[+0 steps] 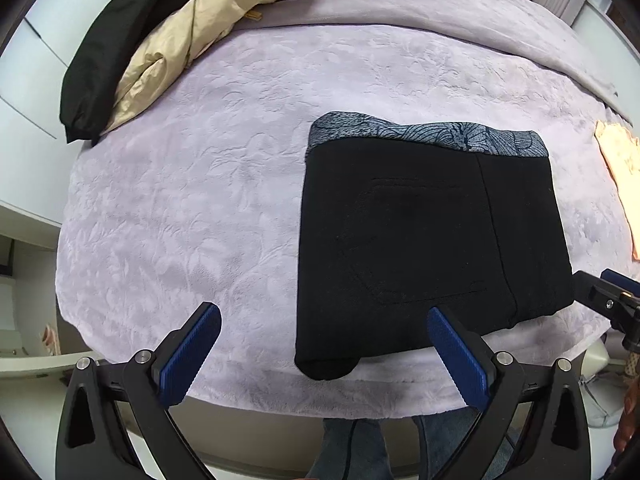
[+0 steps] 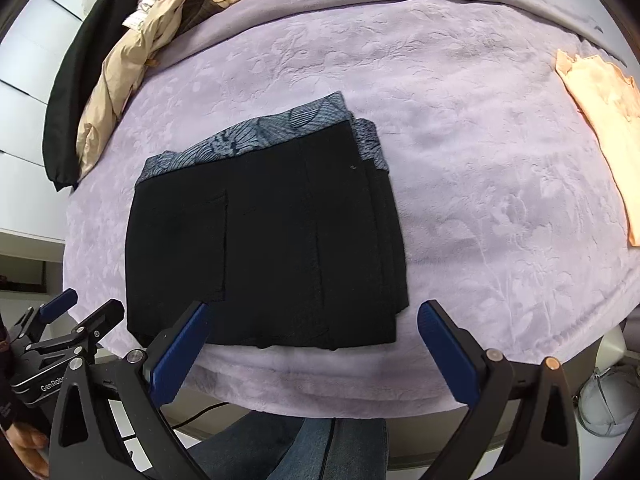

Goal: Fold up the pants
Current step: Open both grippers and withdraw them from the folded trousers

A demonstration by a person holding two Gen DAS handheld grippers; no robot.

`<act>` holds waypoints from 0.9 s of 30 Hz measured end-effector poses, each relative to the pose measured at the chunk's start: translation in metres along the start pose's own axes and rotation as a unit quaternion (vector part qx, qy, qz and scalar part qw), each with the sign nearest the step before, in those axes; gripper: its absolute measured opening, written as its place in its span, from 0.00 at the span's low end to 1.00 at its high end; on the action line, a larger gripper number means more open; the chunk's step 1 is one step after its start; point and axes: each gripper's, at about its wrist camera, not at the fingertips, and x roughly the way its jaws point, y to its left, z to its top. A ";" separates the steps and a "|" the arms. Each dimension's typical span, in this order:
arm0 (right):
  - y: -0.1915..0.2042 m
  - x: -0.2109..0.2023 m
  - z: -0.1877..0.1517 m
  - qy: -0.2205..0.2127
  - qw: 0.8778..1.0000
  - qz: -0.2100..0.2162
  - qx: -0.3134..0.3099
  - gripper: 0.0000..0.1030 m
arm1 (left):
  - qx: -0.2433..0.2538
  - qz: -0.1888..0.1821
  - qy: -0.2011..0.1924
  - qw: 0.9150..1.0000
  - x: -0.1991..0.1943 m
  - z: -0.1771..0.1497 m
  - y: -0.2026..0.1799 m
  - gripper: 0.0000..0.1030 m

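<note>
nearest me, my left gripper [image 1: 324, 326] hangs over the bed's near edge with its jaws spread wide and nothing between them. my right gripper [image 2: 312, 322] is the same, fingers apart and empty, above that near edge. below them i see the person's jeans [image 2: 320, 448]. the pants [image 2: 264, 240] lie folded into a compact black stack on the blanket [image 2: 480, 200], close to the near edge, patterned waistband [image 2: 248, 140] turned to the far side. a peach cloth [image 2: 600, 120] sits by the right edge. at the far left corner, a beige jacket [image 1: 180, 48] and a black garment [image 1: 108, 52] are heaped.
</note>
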 end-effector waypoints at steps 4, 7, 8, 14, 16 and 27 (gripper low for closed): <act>0.013 -0.004 -0.006 -0.005 1.000 -0.011 -0.007 1.00 | -0.015 -0.005 0.000 1.000 -0.002 -0.006 0.005 1.00; 0.016 -0.008 -0.010 -0.006 1.000 -0.009 0.000 1.00 | -0.014 -0.010 -0.001 1.000 -0.003 -0.009 0.005 1.00; 0.017 -0.009 -0.012 -0.007 1.000 -0.010 0.001 1.00 | -0.012 -0.011 -0.003 1.000 -0.003 -0.010 0.004 1.00; 0.017 -0.016 -0.021 -0.014 1.000 -0.026 0.003 1.00 | -0.004 -0.020 -0.014 1.000 -0.010 -0.013 0.000 1.00; 0.018 -0.019 -0.024 -0.018 0.999 -0.033 0.004 1.00 | 0.000 -0.020 -0.016 1.000 -0.012 -0.013 -0.001 1.00; 0.022 -0.027 -0.033 -0.023 0.998 -0.064 -0.005 1.00 | -0.001 -0.017 -0.023 1.000 -0.016 -0.016 0.000 1.00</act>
